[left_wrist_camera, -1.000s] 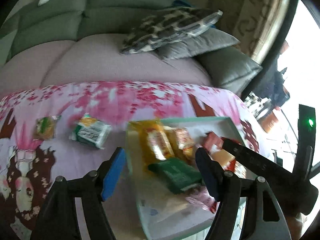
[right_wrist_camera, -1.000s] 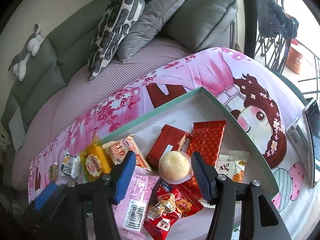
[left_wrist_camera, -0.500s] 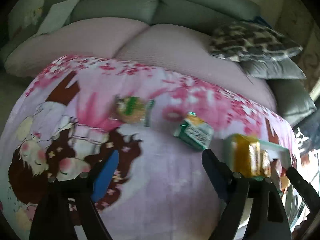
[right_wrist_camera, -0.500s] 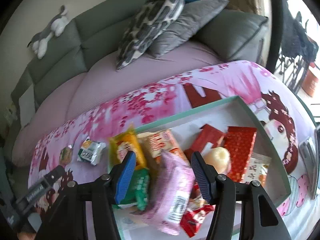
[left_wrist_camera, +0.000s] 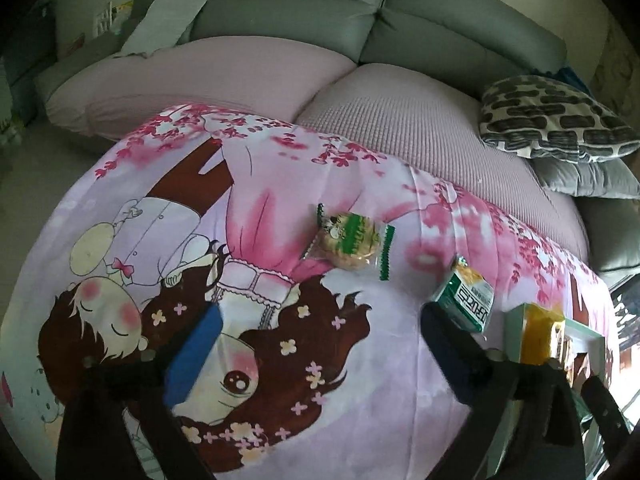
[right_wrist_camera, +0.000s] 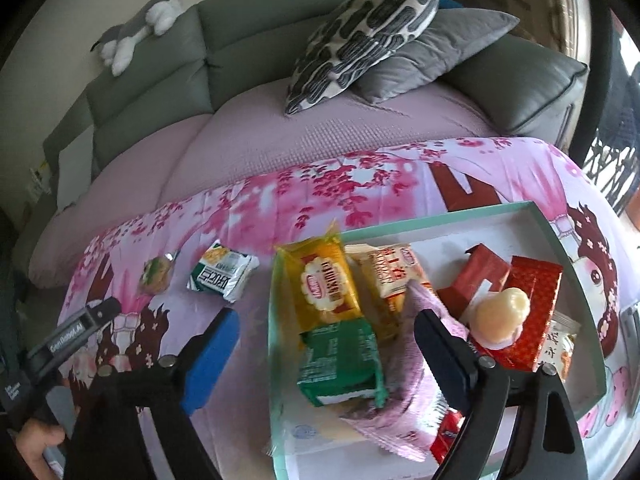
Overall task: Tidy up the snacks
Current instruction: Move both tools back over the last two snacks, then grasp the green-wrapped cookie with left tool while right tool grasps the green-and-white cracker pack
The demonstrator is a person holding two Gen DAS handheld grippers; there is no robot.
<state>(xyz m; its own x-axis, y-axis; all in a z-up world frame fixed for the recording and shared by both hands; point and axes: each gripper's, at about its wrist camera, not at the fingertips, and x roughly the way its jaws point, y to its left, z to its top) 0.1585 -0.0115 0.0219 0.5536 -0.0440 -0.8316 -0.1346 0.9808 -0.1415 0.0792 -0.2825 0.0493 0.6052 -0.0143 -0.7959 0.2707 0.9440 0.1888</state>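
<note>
My left gripper (left_wrist_camera: 316, 344) had swung off the tray (right_wrist_camera: 440, 220) toward the round cookie packet (left_wrist_camera: 348, 240), jaws wide and empty. My right gripper (right_wrist_camera: 324, 344) gaped empty above the tray, which held yellow (right_wrist_camera: 324, 284), green (right_wrist_camera: 340, 360), pink (right_wrist_camera: 408, 392) and red (right_wrist_camera: 532, 304) packets. A green-white packet (right_wrist_camera: 222, 274) lay left of the tray.

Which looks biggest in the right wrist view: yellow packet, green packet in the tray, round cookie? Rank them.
1. yellow packet and green packet: alike in size, and the green one lies nearer the camera, so unranked.
2. round cookie: clearly smallest, though farthest away.
</note>
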